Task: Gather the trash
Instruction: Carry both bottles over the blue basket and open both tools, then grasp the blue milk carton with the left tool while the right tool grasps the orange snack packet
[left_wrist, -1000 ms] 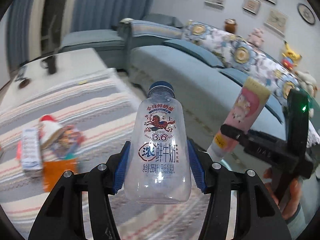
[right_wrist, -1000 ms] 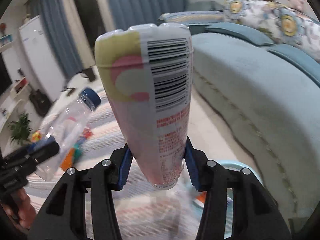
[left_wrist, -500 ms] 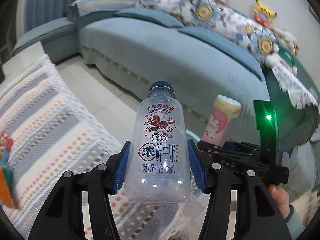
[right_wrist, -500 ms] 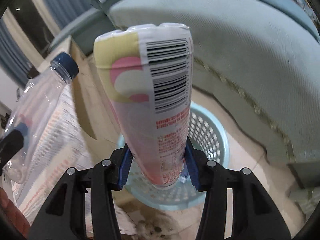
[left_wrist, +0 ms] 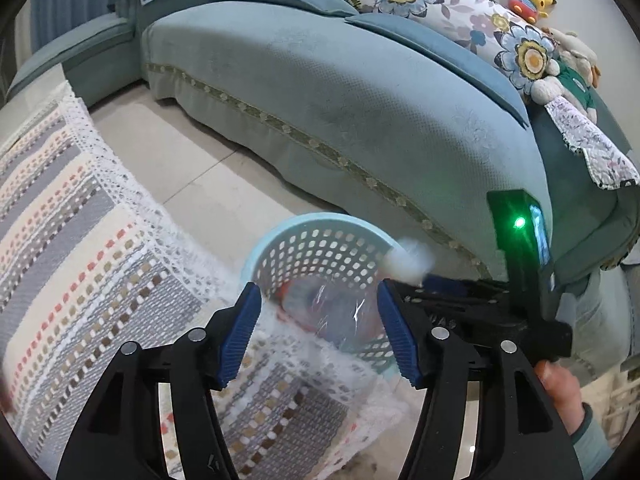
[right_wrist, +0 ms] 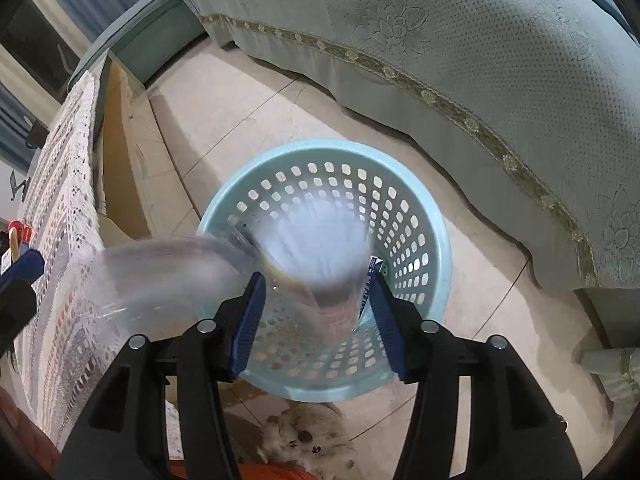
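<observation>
Both grippers are standing released over the basket [right_wrist: 416, 216], and both items are dropping free as motion-blurred streaks. The left gripper [left_wrist: 320, 336] is holding nothing: its jaws are spread, and the clear bottle [left_wrist: 332, 312] is falling just ahead of and between its fingertips, already inside the basket rim. The right gripper [right_wrist: 316, 320] is likewise spread, with the tube [right_wrist: 320, 248] sliding out from between its pads [right_wrist: 250, 316] toward the basket floor. Judged from their look, both items are empty, light and thin-walled: the bottle is likely to flex and slip under a hard squeeze, so the label band at mid-body is the best place to grip it; the tube is soft along its body and stiffer toward its narrow capped end, so it is best gripped there. Neither appears fragile, and a drop is unlikely to harm them. The right view is showing the basket's whole open mouth, its perforated wall and the tiled floor [right_wrist: 248, 112] beyond the fingertips; it is also catching the bottle as a pale smear to the left of its fingers. The left view is showing only the far half of the basket, but it alone shows the sofa [left_wrist: 360, 92] beyond, the striped cloth [left_wrist: 80, 240] to the left of the fingers, and the right gripper's body beside its right finger.
</observation>
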`<move>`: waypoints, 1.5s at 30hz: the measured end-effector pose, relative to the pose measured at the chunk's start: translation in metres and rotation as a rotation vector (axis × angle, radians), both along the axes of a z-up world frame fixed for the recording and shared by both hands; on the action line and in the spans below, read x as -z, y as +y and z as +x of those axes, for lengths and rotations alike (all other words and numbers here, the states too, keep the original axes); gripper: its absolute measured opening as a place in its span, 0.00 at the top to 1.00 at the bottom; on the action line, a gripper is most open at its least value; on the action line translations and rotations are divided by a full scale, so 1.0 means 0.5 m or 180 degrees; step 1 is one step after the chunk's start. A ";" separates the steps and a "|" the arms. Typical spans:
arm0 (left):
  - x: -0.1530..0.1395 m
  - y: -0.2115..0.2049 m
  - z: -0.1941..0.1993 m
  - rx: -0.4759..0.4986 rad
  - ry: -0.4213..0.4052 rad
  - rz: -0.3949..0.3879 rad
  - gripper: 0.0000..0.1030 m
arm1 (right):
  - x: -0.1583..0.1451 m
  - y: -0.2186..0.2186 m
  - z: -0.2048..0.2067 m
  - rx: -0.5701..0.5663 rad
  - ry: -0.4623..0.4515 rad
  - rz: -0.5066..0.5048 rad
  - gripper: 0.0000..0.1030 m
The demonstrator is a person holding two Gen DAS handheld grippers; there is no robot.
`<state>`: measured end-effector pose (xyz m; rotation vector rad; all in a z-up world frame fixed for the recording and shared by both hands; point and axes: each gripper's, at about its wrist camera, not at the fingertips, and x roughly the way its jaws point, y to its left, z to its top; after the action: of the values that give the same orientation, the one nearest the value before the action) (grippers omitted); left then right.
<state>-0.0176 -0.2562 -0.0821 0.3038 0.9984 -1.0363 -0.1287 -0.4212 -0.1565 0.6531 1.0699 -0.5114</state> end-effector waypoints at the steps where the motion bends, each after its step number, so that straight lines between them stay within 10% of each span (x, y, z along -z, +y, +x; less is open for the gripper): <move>1: -0.001 0.006 0.001 -0.0001 0.0006 -0.0003 0.43 | -0.003 -0.002 -0.002 0.0005 -0.0005 -0.0006 0.49; 17: -0.128 0.203 0.033 -0.0464 -0.0147 -0.0387 0.43 | -0.154 0.097 0.018 -0.0398 -0.0615 -0.0324 0.49; 30: -0.245 0.525 0.141 -0.1674 -0.0626 -0.0572 0.36 | -0.335 0.363 0.189 -0.1372 -0.1424 -0.0702 0.49; 45: -0.150 0.815 0.354 -0.2759 -0.0286 -0.0365 0.32 | -0.248 0.704 0.441 -0.2407 -0.1140 -0.0609 0.49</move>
<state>0.1593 0.1511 -0.0070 -0.1788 0.8530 -0.2814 0.0916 -0.0693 -0.0324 0.1280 0.8325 0.1590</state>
